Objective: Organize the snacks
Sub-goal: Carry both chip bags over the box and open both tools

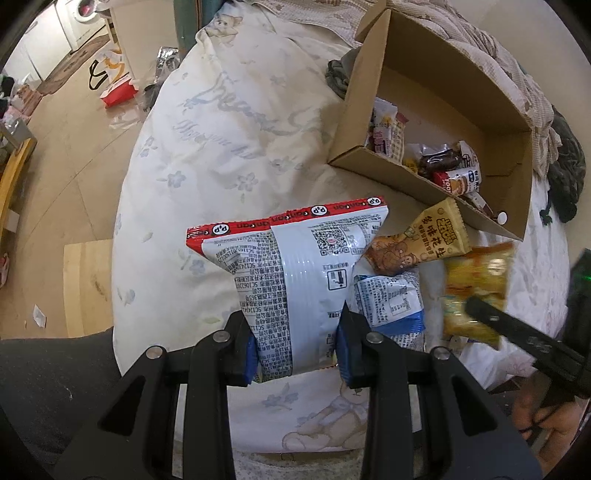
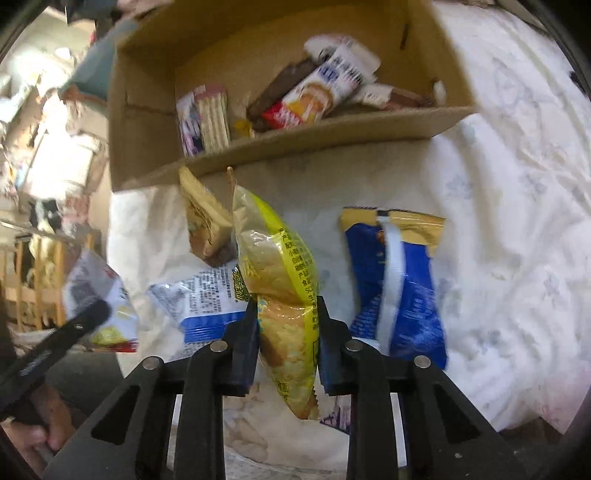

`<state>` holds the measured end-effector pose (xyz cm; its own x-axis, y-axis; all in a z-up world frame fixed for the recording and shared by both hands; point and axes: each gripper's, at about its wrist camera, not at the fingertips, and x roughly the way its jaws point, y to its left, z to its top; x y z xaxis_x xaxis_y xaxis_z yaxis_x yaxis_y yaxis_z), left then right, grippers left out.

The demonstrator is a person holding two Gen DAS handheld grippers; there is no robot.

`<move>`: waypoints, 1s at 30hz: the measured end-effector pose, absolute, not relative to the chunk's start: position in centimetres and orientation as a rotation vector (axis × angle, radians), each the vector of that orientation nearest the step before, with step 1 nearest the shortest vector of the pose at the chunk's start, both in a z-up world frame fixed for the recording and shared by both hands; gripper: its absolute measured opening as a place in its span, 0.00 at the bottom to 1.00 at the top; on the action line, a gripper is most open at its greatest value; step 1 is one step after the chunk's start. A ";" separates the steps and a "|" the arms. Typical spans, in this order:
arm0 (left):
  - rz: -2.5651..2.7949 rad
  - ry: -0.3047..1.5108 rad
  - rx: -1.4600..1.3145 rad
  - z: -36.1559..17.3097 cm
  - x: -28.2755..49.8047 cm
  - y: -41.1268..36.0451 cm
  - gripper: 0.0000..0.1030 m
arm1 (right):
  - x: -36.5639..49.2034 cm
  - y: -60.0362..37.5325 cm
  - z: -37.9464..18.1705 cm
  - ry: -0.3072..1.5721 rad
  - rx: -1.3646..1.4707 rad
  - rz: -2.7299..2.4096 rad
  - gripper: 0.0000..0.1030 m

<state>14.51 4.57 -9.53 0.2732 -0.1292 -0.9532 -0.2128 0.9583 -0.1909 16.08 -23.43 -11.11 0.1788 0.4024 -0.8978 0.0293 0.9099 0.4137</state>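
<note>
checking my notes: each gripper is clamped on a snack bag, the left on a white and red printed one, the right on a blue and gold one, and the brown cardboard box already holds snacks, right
One slip: the right gripper is clamped on the yellow crinkly snack bag, not the blue and gold bag, which lies loose on the bedding beside it, as the right wrist view shows. The left gripper does hold the white and red printed bag, and the brown cardboard box holds snacks.

A flower-and-bear printed quilt point(image 1: 229, 122) covers the bed. Beyond its edge, a red-and-white bag point(image 1: 116, 79) lies on the tan tiled floor point(image 1: 70, 192), a washing machine point(image 1: 83, 18) behind it. A dark cloth point(image 1: 565, 173) lies rumpled at right.
</note>
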 end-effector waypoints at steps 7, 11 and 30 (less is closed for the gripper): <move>0.044 1.279 -0.312 -9.3 14.5 4.3 0.28 | 15.1 -27.4 -7.5 1.224 0.526 0.281 0.26; 0.043 1.243 -0.284 -8.7 14.4 4.0 0.28 | 14.9 -27.5 -5.7 1.146 0.588 0.315 0.26; 0.031 1.088 -0.191 -2.2 16.4 3.9 0.28 | 17.2 -26.1 -1.4 0.968 0.629 0.452 0.26</move>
<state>16.44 3.89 -2.15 0.4658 -0.0687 -0.8822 -0.1192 0.9830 -0.1394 17.22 -26.07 -1.44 0.4991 0.6121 -0.6134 -0.0779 0.7367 0.6718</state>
